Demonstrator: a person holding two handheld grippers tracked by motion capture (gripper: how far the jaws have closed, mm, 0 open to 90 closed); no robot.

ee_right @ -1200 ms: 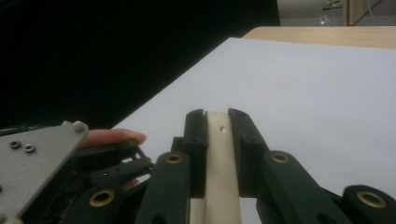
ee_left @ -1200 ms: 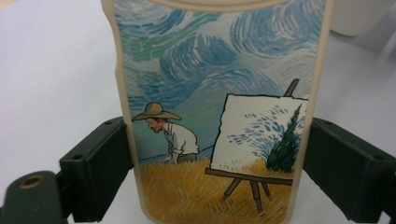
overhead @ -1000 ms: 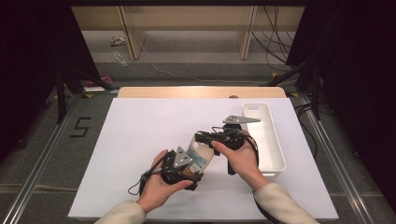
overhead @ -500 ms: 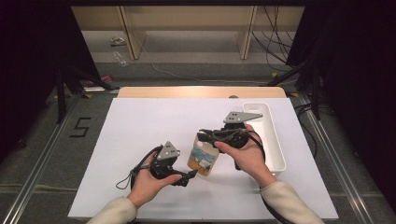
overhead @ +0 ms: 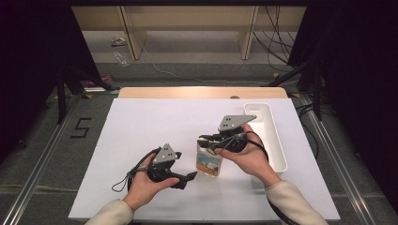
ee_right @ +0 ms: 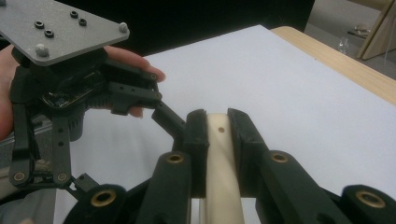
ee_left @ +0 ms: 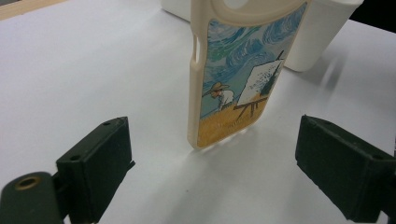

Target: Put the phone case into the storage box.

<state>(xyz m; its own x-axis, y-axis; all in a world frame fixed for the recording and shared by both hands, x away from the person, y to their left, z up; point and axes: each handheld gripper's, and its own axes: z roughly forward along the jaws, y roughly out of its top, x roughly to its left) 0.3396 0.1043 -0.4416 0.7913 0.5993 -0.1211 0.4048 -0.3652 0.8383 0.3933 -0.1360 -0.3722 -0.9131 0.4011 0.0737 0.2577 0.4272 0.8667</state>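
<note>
Right gripper view: phone case [ee_right: 219, 154] between gripper [ee_right: 218, 122] pads.

In the left gripper view the top of the phone case [ee_left: 233, 79] is cut off by the upper edge, and so is the white tray [ee_left: 317, 32] behind it. In the high view, the right hand-held gripper [overhead: 209, 139] covers the case's top. The small objects on the floor beyond the bench's [overhead: 141, 126] far edge are too small to tell.

A lab-style recording bay: a white-topped table [overhead: 141, 126] ringed by black curtains [overhead: 356, 70], metal floor rails [overhead: 42, 159], loose cables [overhead: 277, 28] at upper right.
</note>
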